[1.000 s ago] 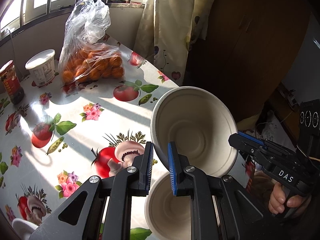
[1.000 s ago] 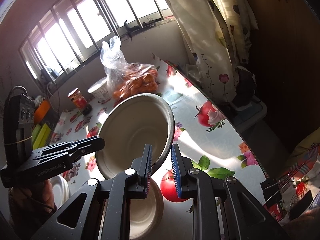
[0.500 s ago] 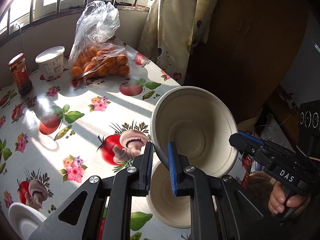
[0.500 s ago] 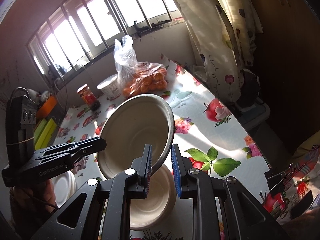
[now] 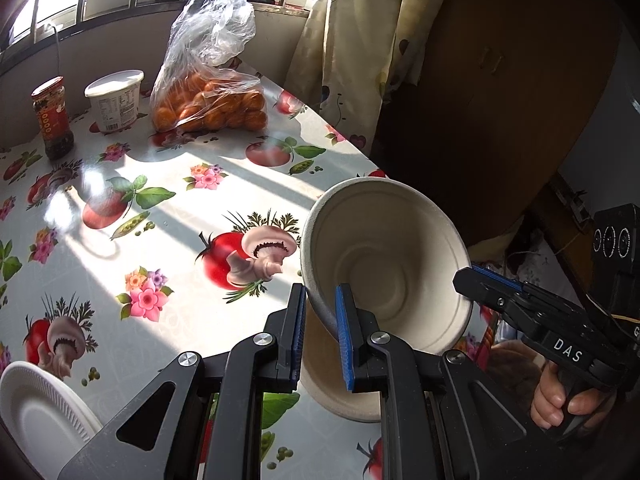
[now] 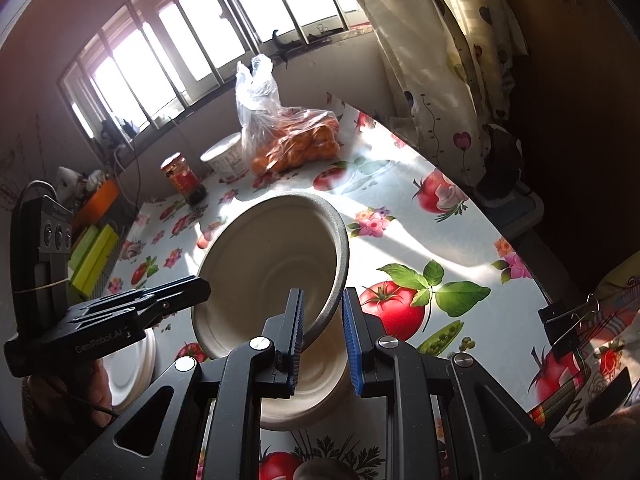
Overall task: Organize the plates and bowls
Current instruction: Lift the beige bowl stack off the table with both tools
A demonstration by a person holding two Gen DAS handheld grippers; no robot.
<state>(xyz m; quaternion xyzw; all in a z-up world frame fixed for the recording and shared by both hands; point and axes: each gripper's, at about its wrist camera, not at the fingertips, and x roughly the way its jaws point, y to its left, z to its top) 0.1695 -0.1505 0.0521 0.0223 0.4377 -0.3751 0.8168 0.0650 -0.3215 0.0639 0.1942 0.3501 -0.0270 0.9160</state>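
A beige paper bowl (image 5: 384, 264) is tilted in the air, held at opposite rims by both grippers. My left gripper (image 5: 320, 292) is shut on its near-left rim, and my right gripper (image 5: 464, 276) comes in from the right onto the far rim. In the right wrist view the same bowl (image 6: 272, 264) has my right gripper (image 6: 322, 296) shut on its right rim and my left gripper (image 6: 200, 288) at its left edge. A second beige bowl (image 5: 340, 392) (image 6: 316, 392) stands on the table right under it. White plates (image 5: 36, 408) (image 6: 132, 368) lie at the near left.
A bag of oranges (image 5: 208, 96), a white tub (image 5: 114, 100) and a red-lidded jar (image 5: 52, 120) stand at the far side under the window. The flowered tablecloth (image 5: 160, 208) ends at the table's right edge, beside a curtain (image 5: 352, 40) and a dark cabinet.
Both grippers have shifted together across the table with the bowl still between them. More of the far table and the white plate at the near left has come into view.
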